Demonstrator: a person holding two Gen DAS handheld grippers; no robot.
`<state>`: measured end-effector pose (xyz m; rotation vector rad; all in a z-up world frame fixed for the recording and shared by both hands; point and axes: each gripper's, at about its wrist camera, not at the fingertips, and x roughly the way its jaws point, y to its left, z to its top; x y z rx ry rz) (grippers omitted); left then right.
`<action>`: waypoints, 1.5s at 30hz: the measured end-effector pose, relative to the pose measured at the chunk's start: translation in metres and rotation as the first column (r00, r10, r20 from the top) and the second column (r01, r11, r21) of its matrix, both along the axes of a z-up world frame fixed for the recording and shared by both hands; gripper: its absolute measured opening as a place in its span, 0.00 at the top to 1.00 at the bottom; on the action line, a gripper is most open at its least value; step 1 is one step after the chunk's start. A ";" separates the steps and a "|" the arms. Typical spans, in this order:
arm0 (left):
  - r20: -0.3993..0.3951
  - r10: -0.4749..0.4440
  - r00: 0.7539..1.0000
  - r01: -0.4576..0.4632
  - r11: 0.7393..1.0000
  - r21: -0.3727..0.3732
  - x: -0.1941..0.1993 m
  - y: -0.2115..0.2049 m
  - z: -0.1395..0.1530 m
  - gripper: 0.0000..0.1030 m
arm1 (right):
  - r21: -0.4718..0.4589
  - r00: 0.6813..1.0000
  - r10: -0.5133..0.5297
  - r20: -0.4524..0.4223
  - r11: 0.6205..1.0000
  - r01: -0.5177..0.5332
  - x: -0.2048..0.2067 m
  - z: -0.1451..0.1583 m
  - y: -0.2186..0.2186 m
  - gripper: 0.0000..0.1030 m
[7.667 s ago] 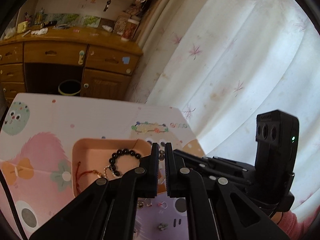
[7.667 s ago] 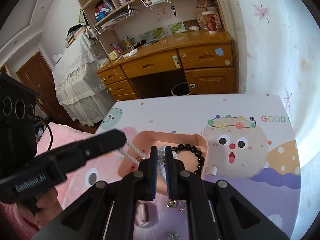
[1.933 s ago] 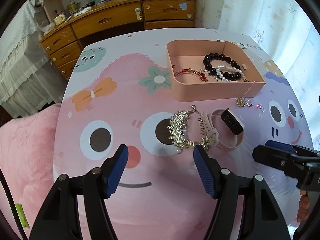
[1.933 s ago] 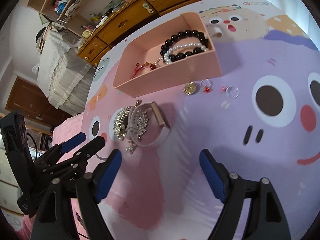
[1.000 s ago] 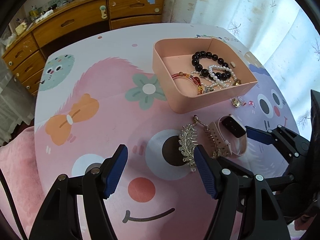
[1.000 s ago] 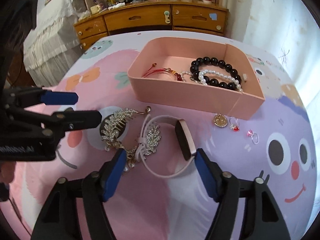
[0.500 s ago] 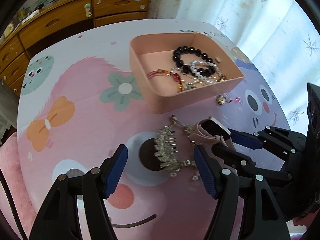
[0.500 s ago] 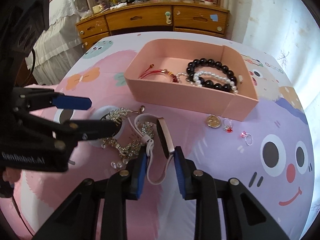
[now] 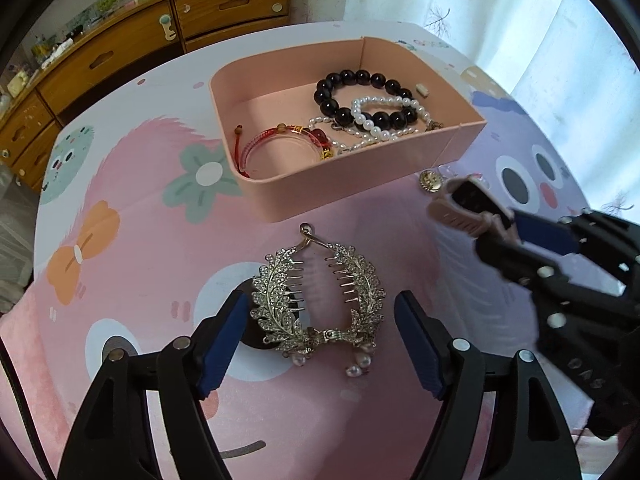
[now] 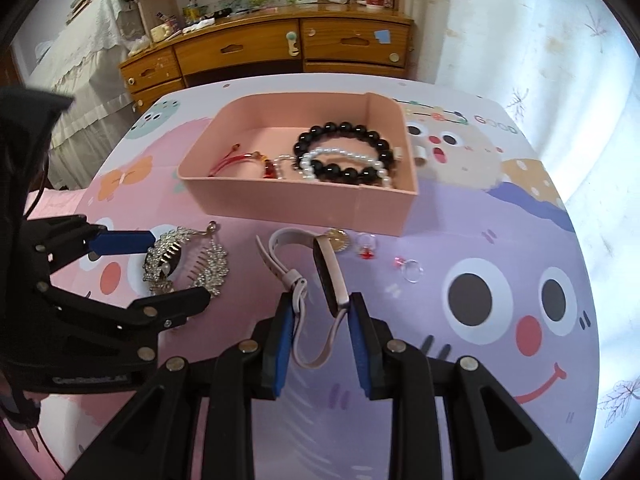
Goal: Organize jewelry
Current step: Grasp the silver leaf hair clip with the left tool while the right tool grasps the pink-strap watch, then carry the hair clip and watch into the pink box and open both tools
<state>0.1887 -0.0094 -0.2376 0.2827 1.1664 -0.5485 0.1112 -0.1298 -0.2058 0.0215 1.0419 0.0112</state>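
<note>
The right tongs (image 10: 319, 322) pinch a pale pink smartwatch (image 10: 320, 280) by its strap loop, the dark screen face standing on edge between the blue pads; in the left wrist view the watch (image 9: 466, 206) sits at 3 o'clock, raised off the table, its shadow falling on the cloth below. The left tongs (image 9: 318, 340) are spread wide, low over a silver rhinestone leaf hair comb (image 9: 320, 304) with small pearl drops, which lies flat on the table between the two pads, touching neither.

At 12 o'clock from the comb stands the pink tray (image 9: 352, 184), its near wall just beyond the comb's hook. Inside lie a black bead bracelet (image 9: 362, 98), a white pearl bracelet (image 9: 384, 120) draped over it, and a red cord bracelet (image 9: 276, 144) at the left end.

Between the watch and the tray's near wall, in the right wrist view, a round gold pendant (image 10: 338, 240), a ring with a red stone (image 10: 366, 248) and a clear ring with a pink stone (image 10: 412, 270) lie loose on the cartoon-print tablecloth (image 10: 520, 280). A white ring (image 10: 420, 154) lies just outside the tray's right wall. The tray wall stands between the watch and the bracelets. Beyond the table, at 12 o'clock, is a wooden dresser (image 10: 248, 52), with a flowered curtain (image 10: 540, 40) at 2 o'clock.
</note>
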 end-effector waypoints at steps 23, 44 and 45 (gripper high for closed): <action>0.036 0.090 0.995 -0.089 0.995 -0.033 0.003 -0.002 -0.008 0.42 | 0.047 1.000 -0.007 -0.014 0.999 0.008 -0.007 0.000 -0.034 0.74; 0.038 0.227 0.973 -0.224 0.973 -0.058 -0.002 0.012 0.031 0.44 | 0.103 0.996 0.089 0.025 0.990 -0.092 -0.004 0.021 -0.031 0.74; 0.035 0.234 0.972 -0.232 0.971 -0.059 0.001 0.014 0.037 0.44 | 0.111 0.995 0.094 0.033 0.989 -0.097 -0.003 0.024 -0.031 0.74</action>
